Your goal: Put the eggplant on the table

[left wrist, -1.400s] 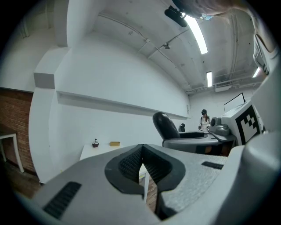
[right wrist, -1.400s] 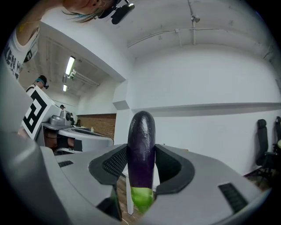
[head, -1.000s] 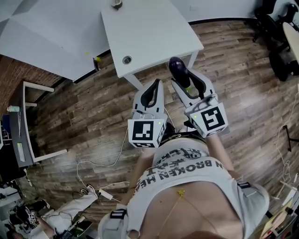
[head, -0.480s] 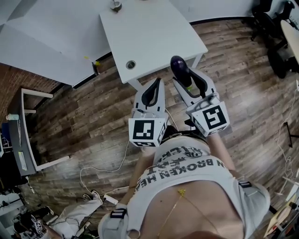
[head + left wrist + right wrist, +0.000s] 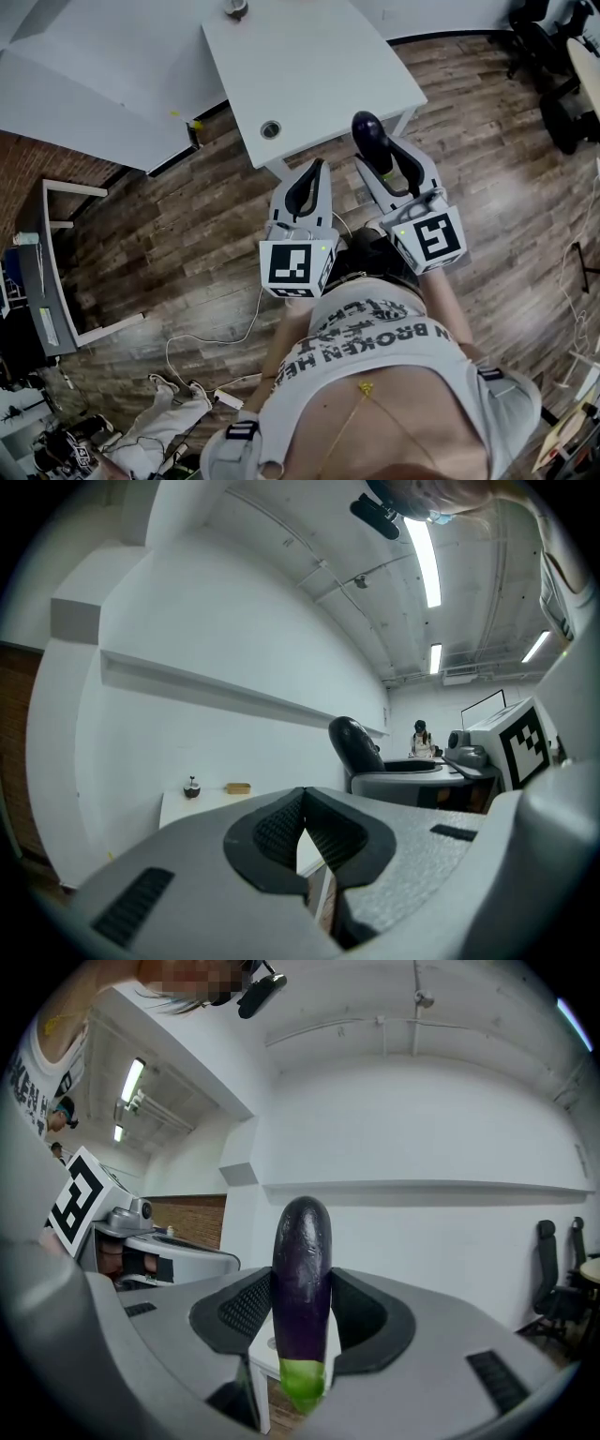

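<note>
A dark purple eggplant (image 5: 368,133) with a green stem end stands upright between the pads of my right gripper (image 5: 384,156), which is shut on it. In the right gripper view the eggplant (image 5: 302,1269) fills the gap of that gripper (image 5: 302,1309). Its top reaches about the near edge of the white table (image 5: 309,56). My left gripper (image 5: 312,169) is held beside it, a little left, shut with nothing in it. In the left gripper view its pads meet at the tips (image 5: 303,803), and the eggplant (image 5: 354,744) shows to the right.
The table has a round cable hole (image 5: 271,128) near its front edge and a small dark object (image 5: 234,7) at its far edge, with a tan block (image 5: 237,787) beside it. Office chairs (image 5: 553,84) stand at the upper right. Cables (image 5: 206,375) lie on the wood floor.
Both grippers have moved closer to the table, with the eggplant still held. The table's near edge now lies nearer the gripper tips.
</note>
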Available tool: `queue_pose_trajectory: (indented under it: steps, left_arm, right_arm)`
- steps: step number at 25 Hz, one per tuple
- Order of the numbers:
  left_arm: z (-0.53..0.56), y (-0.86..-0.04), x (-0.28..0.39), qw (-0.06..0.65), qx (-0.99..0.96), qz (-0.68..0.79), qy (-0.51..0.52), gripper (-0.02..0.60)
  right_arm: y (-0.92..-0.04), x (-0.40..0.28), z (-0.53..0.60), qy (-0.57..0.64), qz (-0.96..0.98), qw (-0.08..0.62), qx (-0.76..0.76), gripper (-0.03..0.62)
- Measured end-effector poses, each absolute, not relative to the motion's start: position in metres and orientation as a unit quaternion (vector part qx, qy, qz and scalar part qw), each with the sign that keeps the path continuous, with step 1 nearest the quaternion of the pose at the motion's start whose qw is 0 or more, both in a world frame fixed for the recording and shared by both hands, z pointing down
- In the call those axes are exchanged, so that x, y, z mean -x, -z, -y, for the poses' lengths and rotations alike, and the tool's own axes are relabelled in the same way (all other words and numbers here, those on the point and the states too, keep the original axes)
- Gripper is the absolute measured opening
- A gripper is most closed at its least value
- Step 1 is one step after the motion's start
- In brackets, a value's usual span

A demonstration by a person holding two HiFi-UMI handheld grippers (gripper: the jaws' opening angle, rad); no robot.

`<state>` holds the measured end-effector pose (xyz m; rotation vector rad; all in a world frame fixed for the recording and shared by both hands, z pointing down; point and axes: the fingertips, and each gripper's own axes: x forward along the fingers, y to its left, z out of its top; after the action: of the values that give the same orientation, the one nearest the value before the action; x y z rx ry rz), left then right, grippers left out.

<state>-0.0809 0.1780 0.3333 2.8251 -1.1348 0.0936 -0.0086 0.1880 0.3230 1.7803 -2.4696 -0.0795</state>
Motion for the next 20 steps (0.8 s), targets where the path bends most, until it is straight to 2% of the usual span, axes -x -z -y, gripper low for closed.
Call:
queue_pose_trajectory:
  steps: [8, 20]
  left_arm:
    - [-0.144, -0.336, 0.067, 0.045, -0.926, 0.373, -0.039, 0.006]
    - [-0.065, -0.336, 0.008, 0.043, -0.920, 0.385, -0.054, 0.006]
  right_arm:
    - [-0.326, -0.008, -0.150, 0.017, 0.812, 0.039, -0.582, 0.193]
    - [-0.332, -0.054, -0.066, 0.007, 0.831, 0.047, -0.555, 0.195]
